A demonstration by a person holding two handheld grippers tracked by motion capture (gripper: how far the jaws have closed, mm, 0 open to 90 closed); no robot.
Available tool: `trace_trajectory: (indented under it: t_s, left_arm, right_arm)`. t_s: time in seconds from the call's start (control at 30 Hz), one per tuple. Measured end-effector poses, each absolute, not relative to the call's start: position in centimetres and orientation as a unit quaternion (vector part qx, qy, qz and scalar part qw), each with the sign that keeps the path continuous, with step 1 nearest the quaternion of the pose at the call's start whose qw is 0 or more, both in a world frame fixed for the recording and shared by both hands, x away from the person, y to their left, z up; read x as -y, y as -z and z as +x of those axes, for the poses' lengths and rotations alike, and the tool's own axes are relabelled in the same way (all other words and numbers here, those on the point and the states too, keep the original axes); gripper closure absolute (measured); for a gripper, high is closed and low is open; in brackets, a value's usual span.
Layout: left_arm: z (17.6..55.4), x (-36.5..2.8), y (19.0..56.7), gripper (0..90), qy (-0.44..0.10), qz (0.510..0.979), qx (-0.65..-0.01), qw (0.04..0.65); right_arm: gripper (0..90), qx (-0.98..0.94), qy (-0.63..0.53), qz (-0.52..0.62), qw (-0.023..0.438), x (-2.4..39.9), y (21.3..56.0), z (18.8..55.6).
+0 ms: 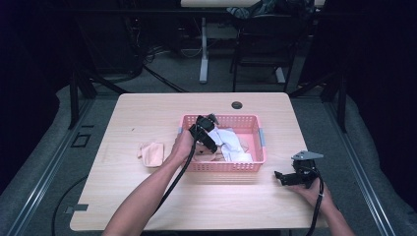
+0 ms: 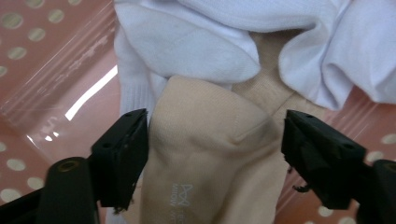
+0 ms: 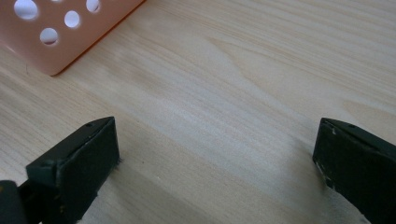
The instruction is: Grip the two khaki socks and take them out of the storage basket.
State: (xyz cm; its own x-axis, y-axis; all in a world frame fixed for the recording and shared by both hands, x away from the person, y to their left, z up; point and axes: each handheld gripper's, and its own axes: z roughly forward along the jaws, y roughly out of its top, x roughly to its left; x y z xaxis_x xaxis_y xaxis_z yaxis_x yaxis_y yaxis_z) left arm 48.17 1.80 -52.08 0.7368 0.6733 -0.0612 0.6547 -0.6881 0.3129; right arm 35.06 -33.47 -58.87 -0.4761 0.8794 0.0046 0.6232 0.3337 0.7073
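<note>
A pink perforated basket (image 1: 226,166) stands at the table's middle and holds white socks (image 1: 231,142) and a beige sock (image 2: 210,154). My left gripper (image 1: 209,142) reaches down into the basket. It is open, its jaws straddling the beige sock (image 2: 215,154), one on each side and close to the fabric. White socks (image 2: 187,42) lie bunched just beyond the beige one. Another beige sock (image 1: 151,153) lies flat on the table left of the basket. My right gripper (image 1: 279,177) rests low on the table right of the basket, open over bare wood (image 3: 215,149).
A clear zip bag (image 2: 56,70) lies on the basket floor beside the socks. A basket corner (image 3: 51,32) sits near my right gripper. The wooden table (image 1: 147,206) has a cable hole (image 1: 237,104) at the back. Desk legs and chairs stand beyond.
</note>
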Motion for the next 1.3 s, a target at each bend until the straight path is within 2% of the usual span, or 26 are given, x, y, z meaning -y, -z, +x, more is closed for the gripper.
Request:
trace_trajectory:
  t_s: [0.3, 0.53, 1.3]
  left_arm:
    - [48.4, -2.0, 52.2, 59.4, -0.033, 0.920, -0.365, 0.141]
    - [48.4, -2.2, 52.3, 72.7, -0.026, 0.919, -0.365, 0.143]
    - [47.8, -5.0, 49.1, 74.2, -0.029, 0.915, -0.358, 0.185]
  right_arm:
    - [0.0, -0.793, -0.330, 0.474, 0.194, 33.5, 58.9, 35.1]
    - [0.0, -0.793, -0.330, 0.474, 0.194, 33.5, 58.9, 35.1]
    - [0.0, -0.793, -0.330, 0.473, 0.194, 33.5, 58.9, 35.1]
